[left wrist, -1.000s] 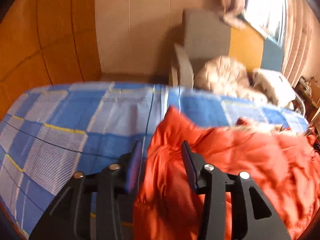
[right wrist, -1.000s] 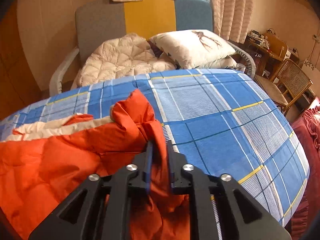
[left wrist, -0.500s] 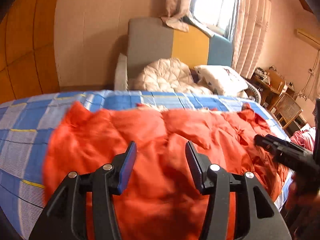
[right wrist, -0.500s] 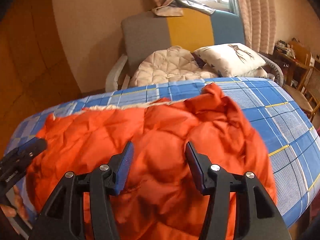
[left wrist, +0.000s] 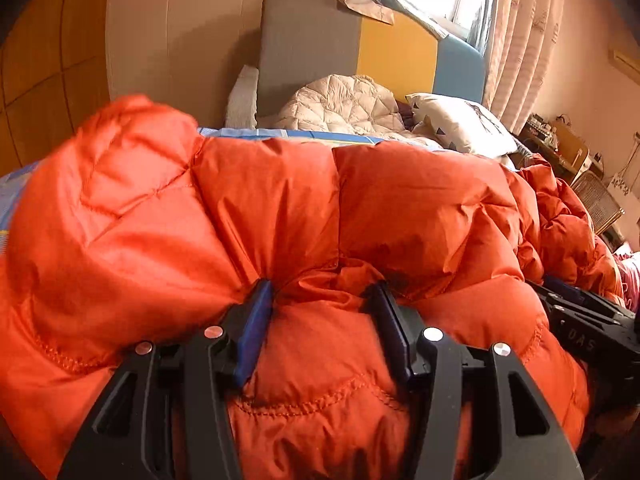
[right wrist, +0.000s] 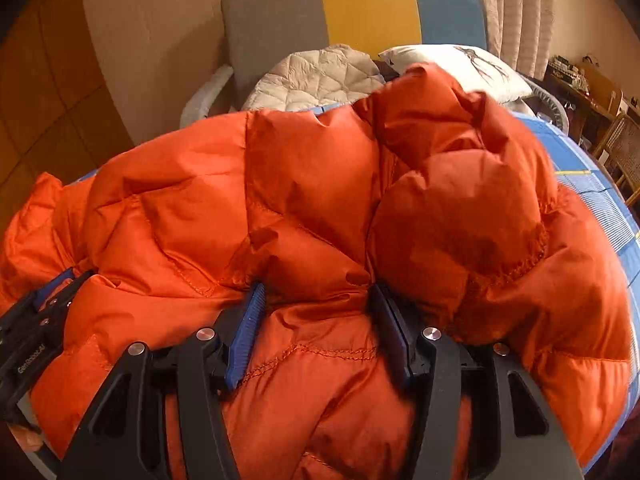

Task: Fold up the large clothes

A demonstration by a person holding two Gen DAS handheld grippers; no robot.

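Observation:
A large puffy orange quilted jacket (left wrist: 280, 216) lies bunched on a blue plaid bed cover (right wrist: 600, 192) and fills both views; it also shows in the right wrist view (right wrist: 312, 184). My left gripper (left wrist: 324, 300) is open, its jaws wide apart, pushed into the jacket's near edge with padding bulging between the fingers. My right gripper (right wrist: 316, 296) is open the same way, pressed into the jacket's near edge further right. Each gripper shows at the edge of the other's view: the right one (left wrist: 580, 320), the left one (right wrist: 36, 320).
Behind the bed stands a grey, yellow and blue chair (left wrist: 360, 48) holding a cream quilted jacket (left wrist: 344, 100) and a white pillow (right wrist: 460, 68). A window with curtains (left wrist: 520, 40) is at the back right. Wooden furniture and a wicker chair (right wrist: 616, 148) stand at the right.
The right gripper let go of the jacket's corner and opened. Both grippers drew back to the near edge and pushed into the jacket, which now bulges up in front of them.

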